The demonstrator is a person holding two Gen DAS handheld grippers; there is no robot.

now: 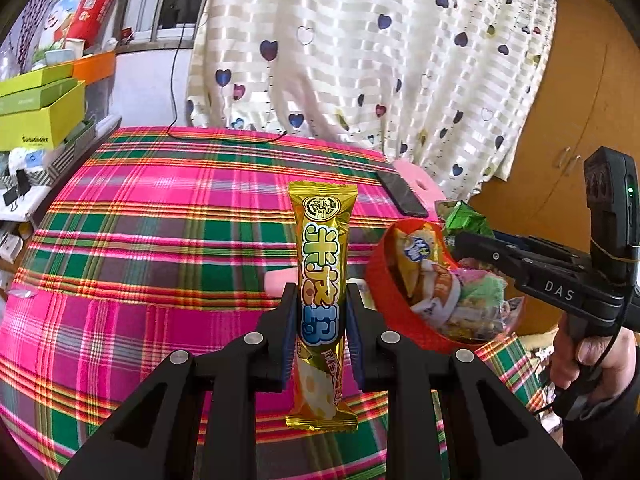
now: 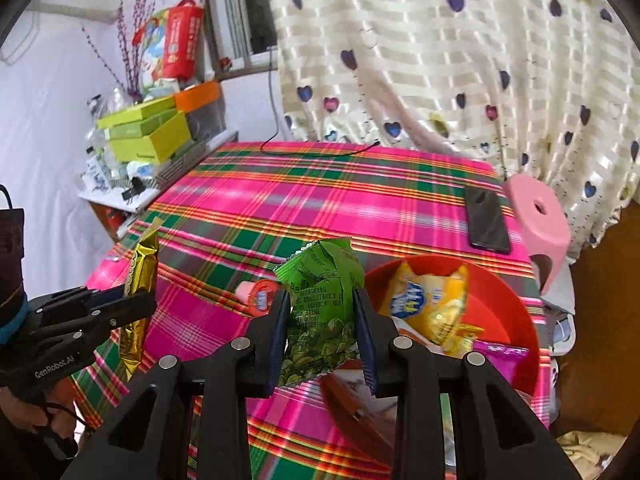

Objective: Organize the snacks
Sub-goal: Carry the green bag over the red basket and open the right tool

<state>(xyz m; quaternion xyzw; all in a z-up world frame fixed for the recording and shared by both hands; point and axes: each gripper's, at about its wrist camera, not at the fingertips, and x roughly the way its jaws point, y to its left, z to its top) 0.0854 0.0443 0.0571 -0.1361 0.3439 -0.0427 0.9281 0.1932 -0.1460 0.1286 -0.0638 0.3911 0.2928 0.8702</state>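
Over the left part of the plaid tablecloth [image 2: 320, 200], the left gripper [image 1: 322, 332] is closed on a golden snack bar [image 1: 322, 280] (held upright). Beside it the right gripper [image 2: 322, 336] clamps a green snack packet [image 2: 320, 304]. Near the cloth's right edge stands a red bowl [image 2: 516, 312] with snacks, a black phone [image 2: 486, 218] behind it.

Bright, even daylight throughout, coming from the window [image 2: 248, 28] at the back and filtering through the heart-print curtain [image 1: 380, 52]. Soft sheen across the plaid tablecloth [image 1: 160, 216], sharp glints on the gold snack wrapper [image 1: 323, 280]. Only faint, soft shadows. Strong fisheye bending, black vignette in the corners. Slightly smeared on the yellow packet [image 2: 428, 300] in the red bowl [image 2: 512, 320]; sharp on the near gripper fingers [image 2: 280, 340].
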